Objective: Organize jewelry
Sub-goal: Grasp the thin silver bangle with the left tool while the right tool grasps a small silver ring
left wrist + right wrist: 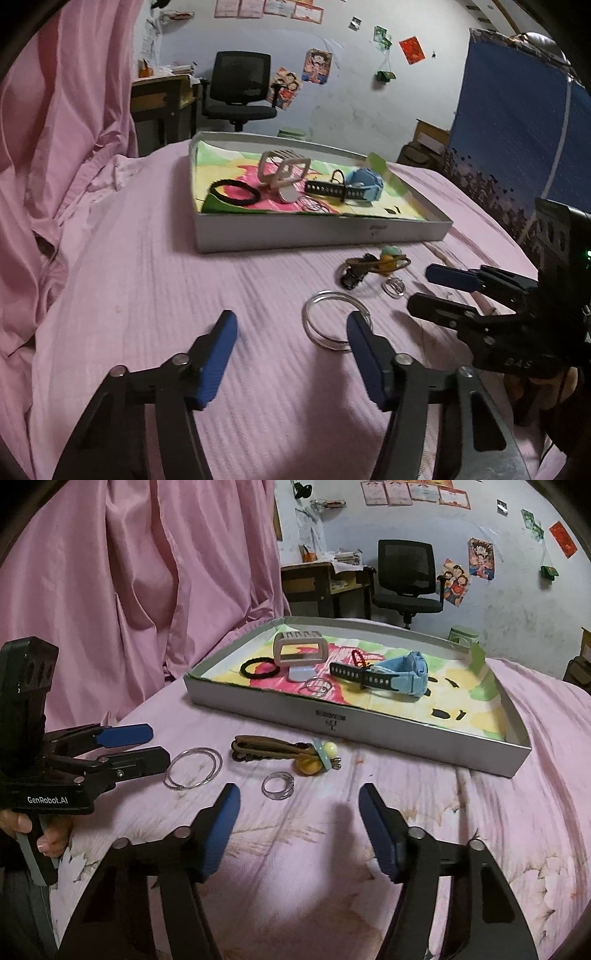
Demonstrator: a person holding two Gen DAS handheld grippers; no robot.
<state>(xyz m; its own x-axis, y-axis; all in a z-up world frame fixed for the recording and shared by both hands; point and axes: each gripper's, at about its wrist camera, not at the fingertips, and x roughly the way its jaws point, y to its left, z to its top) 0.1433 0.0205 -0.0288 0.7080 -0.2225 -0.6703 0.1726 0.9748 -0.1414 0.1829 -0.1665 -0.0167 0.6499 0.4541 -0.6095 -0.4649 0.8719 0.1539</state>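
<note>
A shallow white box [295, 232] [406, 734] on the pink bedspread holds a blue watch [364, 182] [402, 675], a beige hair claw [282, 171] [299, 651], a black hair tie [234, 192] [258, 669] and small rings [314, 686]. In front of the box lie large silver bangles [330, 319] [192, 768], a small silver ring [393, 286] [277, 784] and a brown strap with beads [373, 266] [280, 753]. My left gripper [290, 334] [147, 744] is open and empty beside the bangles. My right gripper [299, 808] [428, 290] is open and empty just before the small ring.
Pink curtain [129, 572] hangs at the left. A black office chair [240, 88] and a desk [162, 99] stand behind the bed. A blue panel [517, 129] stands at the right.
</note>
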